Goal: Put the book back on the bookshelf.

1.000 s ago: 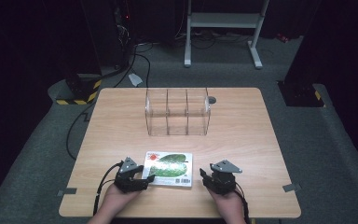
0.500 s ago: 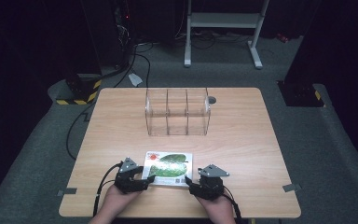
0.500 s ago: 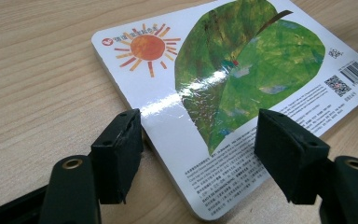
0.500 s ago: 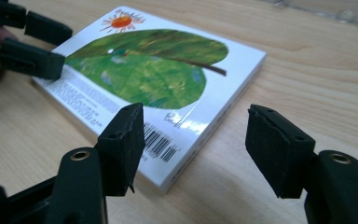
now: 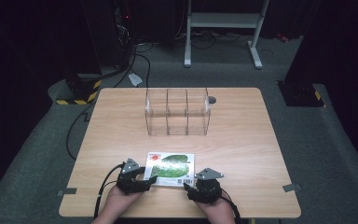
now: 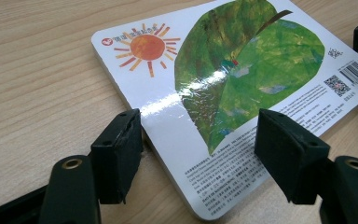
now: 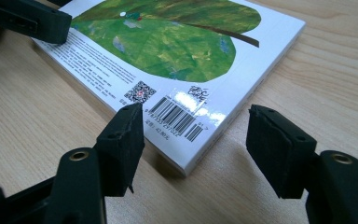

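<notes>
One glossy, round-cornered board book (image 5: 170,169) (green leaf, orange sun) lies flat on the wood-grain table (image 5: 242,149). Left gripper (image 6: 198,142) gapes astride its near corner; right gripper (image 7: 196,140), jaws just opened, straddles the barcode corner.

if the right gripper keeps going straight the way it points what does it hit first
Most likely the picture book: its barcode corner lies right ahead of the right gripper, between the open jaws and not yet touched. How high the jaws ride above the table is hard to judge.
</notes>
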`<control>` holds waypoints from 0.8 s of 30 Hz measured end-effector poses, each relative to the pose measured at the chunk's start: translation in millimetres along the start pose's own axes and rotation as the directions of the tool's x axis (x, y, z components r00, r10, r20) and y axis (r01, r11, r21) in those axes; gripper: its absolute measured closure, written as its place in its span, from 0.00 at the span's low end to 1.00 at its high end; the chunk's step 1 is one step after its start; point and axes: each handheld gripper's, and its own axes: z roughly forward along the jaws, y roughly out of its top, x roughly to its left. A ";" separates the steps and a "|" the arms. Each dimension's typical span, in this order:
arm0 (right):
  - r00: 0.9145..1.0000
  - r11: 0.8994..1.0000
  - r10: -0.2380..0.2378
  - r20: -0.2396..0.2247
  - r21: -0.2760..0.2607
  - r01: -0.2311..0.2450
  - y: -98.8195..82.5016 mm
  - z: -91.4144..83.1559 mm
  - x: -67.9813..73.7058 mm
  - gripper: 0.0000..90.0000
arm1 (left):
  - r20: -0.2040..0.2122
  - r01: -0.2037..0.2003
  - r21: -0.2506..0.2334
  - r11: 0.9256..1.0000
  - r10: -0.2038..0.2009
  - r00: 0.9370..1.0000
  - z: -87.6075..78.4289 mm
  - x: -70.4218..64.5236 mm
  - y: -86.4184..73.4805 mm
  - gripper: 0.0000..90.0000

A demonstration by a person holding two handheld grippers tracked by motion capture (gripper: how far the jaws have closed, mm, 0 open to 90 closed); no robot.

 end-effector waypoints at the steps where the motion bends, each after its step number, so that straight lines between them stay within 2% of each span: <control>1: 1.000 1.000 0.013 -0.007 0.004 -0.013 0.1 0.2 -0.7 0.42 | 0.002 0.005 0.001 1.000 -0.005 1.000 0.4 -0.2 0.2 0.36; 6: 1.000 1.000 -0.005 -0.009 -0.001 0.005 0.4 0.9 -5.0 0.45 | -0.001 0.022 0.011 1.000 -0.022 1.000 1.7 0.9 3.1 0.38; 12: 1.000 1.000 0.022 0.003 0.002 -0.022 2.4 2.5 -8.0 0.49 | -0.025 0.052 0.027 0.998 -0.051 0.998 3.8 0.0 7.8 0.41; 16: 1.000 1.000 0.010 0.021 -0.006 -0.010 5.4 4.7 -11.4 0.50 | -0.042 0.078 0.002 0.997 -0.077 0.996 9.4 -1.1 10.1 0.41; 19: 0.999 1.000 0.029 0.021 -0.003 -0.029 6.4 5.9 -14.1 0.48 | -0.049 0.065 -0.012 0.998 -0.066 0.997 9.8 0.0 9.3 0.42; 20: 0.999 1.000 0.029 0.023 -0.004 -0.029 6.5 6.3 -14.8 0.48 | -0.041 0.091 -0.037 0.995 -0.092 0.995 9.6 0.5 6.2 0.42; 24: 0.999 0.999 0.042 0.033 -0.002 -0.042 9.7 9.3 -18.4 0.46 | -0.038 0.094 -0.034 0.995 -0.095 0.995 9.1 2.3 7.2 0.43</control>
